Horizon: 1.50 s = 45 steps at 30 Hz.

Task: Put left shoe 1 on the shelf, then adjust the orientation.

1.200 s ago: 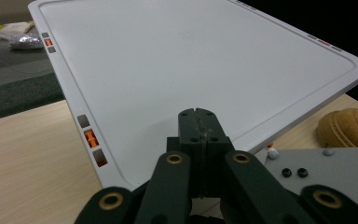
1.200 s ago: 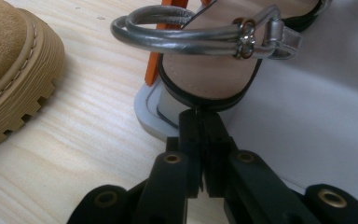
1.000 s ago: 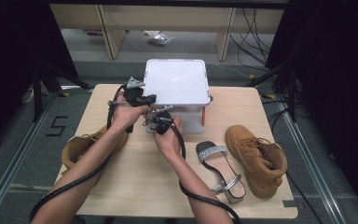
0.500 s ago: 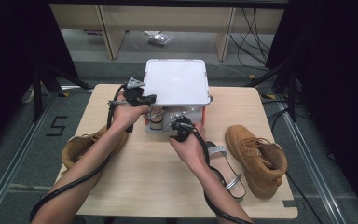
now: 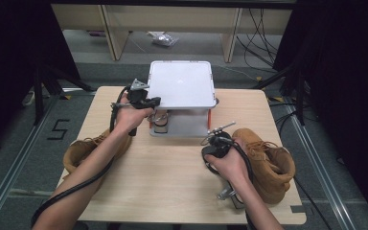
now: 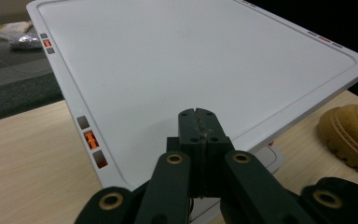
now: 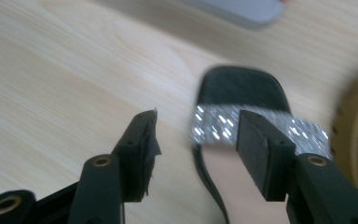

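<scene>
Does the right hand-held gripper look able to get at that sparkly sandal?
Probably yes: the right hand-held gripper has been opening, nothing between its jaws, and the sandal lies uncovered just ahead.

A grey floor [image 5: 24,158] is lying under the table [image 5: 172,182]. Wooden shelving [image 5: 172,19] is standing beyond its far edge, cables [image 5: 261,24] trailing beside it.

right tongs [image 7: 196,140] (opening) over sandal [image 7: 242,93]

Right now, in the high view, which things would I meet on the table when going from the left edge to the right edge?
Tan boot at the left edge → left tool → white box → right tool → tan boot on the right.
</scene>
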Available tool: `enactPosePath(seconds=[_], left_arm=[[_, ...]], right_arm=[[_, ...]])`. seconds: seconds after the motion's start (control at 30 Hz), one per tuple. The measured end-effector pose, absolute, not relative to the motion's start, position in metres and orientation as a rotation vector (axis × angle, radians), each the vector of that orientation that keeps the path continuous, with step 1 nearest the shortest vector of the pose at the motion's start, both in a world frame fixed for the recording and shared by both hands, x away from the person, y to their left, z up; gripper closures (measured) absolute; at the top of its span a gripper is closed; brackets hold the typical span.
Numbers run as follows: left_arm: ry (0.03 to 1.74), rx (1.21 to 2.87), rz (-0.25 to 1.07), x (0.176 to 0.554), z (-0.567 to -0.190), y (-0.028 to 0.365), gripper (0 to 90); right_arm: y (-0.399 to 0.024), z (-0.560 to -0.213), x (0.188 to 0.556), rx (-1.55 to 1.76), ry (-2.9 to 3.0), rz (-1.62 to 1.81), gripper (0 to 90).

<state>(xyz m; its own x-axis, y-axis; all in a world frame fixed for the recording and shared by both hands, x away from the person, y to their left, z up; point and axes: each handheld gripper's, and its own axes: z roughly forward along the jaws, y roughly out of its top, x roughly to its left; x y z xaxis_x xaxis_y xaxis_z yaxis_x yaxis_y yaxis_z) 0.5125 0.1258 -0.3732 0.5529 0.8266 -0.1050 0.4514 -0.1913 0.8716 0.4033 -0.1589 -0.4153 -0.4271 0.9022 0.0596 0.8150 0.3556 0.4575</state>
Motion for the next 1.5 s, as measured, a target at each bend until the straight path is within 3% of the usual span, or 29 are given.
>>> enactPosePath(seconds=[0.23, 0.77, 1.5], left_arm=[[1.057, 1.809, 0.476, 0.514, -0.373, 0.124, 89.9], [1.058, 1.804, 0.468, 0.514, -0.374, 0.125, 89.9], [1.055, 1.821, 0.467, 0.514, -0.373, 0.126, 89.9]], right_arm=[[-0.191, -0.421, 0.387, 1.682, 2.399, 0.540, 46.9], [-0.214, -0.418, 0.378, 1.657, 2.526, 0.377, 43.1], [-0.198, -0.442, 0.381, 1.653, 2.597, 0.207, 33.7]])
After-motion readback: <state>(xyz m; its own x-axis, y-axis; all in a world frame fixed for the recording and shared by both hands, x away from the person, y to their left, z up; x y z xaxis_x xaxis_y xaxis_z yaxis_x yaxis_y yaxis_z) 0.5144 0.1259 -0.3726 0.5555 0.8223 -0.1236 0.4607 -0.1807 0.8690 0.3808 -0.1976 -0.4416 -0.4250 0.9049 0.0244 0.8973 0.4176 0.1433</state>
